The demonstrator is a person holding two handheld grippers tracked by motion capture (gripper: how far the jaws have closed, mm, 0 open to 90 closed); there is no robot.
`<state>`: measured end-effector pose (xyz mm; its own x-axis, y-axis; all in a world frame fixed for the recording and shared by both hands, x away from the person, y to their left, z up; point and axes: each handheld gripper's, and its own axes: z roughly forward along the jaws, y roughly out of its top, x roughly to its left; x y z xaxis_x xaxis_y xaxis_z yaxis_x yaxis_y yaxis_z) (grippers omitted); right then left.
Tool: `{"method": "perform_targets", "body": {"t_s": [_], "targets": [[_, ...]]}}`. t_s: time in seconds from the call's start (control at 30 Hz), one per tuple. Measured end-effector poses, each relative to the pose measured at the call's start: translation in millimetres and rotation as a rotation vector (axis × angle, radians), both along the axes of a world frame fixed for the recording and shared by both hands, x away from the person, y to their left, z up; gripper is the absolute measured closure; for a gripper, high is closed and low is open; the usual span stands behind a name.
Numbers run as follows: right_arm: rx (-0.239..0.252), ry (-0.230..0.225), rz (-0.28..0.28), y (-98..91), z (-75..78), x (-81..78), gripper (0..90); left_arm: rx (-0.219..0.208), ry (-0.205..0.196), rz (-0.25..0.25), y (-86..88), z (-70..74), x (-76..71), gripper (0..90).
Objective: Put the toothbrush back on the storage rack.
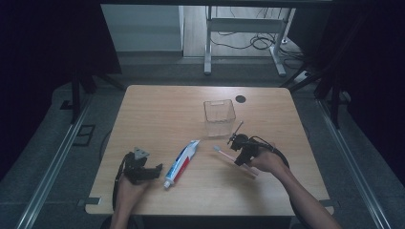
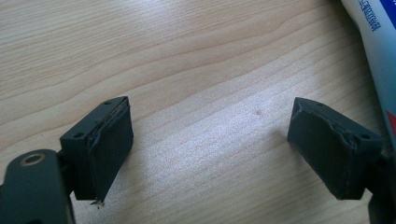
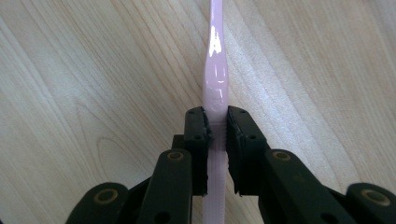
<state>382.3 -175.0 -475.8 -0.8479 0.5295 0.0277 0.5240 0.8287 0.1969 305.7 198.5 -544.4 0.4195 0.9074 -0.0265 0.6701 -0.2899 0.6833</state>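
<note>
A pink toothbrush (image 3: 215, 79) lies on the wooden table (image 1: 157, 109), and my right gripper (image 3: 217, 126) is shut on its handle, pads pressed against both sides. In the high view the toothbrush (image 1: 223, 152) points its head toward the table's middle, with the right gripper (image 1: 241, 151) over its handle. A white, red and blue toothpaste tube (image 1: 182, 163) lies between the two hands. My left gripper (image 1: 155, 169) rests left of the tube, its jaws wide apart over bare wood (image 2: 210, 140) with nothing between them; the tube's edge (image 2: 380, 51) runs along the right of that view.
A clear plastic cup-like container (image 1: 219, 117) stands upright behind the toothbrush. A small dark round hole (image 1: 240, 98) sits near the table's far edge. A metal desk frame with cables (image 1: 248, 33) stands on the floor beyond the table.
</note>
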Motion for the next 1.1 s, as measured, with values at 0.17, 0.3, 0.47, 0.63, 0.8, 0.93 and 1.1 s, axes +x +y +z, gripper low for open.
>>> {"method": "perform_targets", "body": {"t_s": [0.17, 0.3, 0.47, 0.63, 0.8, 0.93, 1.1], "targets": [[0.013, -0.01, -0.002, -2.7, 7.3, 0.3, 78.3, 0.0, 0.0, 0.0, 0.0, 0.0, 0.0, 14.4], [0.035, -0.022, -0.001, -4.9, 15.7, 1.7, 78.3, 0.0, 0.0, 0.0, 0.0, 0.0, 0.0, 14.4], [0.061, -0.033, -0.016, -6.7, 27.4, 2.8, 78.3, 0.0, 0.0, 0.0, 0.0, 0.0, 0.0, 14.4], [0.085, -0.047, -0.032, -7.8, 37.0, 4.0, 78.3, 0.0, 0.0, 0.0, -0.1, 0.0, 0.0, 14.4], [0.108, -0.066, -0.042, -8.0, 44.6, 6.1, 78.3, 0.004, -0.001, -0.004, 0.3, 0.1, 0.2, 14.4], [0.134, -0.079, -0.052, -8.9, 50.2, 8.4, 78.3, 0.004, -0.001, -0.004, 0.3, 0.1, 0.2, 14.4], [0.164, -0.103, -0.072, -11.1, 57.7, 11.5, 78.3, 0.004, -0.001, -0.004, 0.3, 0.1, 0.2, 14.4]]}}
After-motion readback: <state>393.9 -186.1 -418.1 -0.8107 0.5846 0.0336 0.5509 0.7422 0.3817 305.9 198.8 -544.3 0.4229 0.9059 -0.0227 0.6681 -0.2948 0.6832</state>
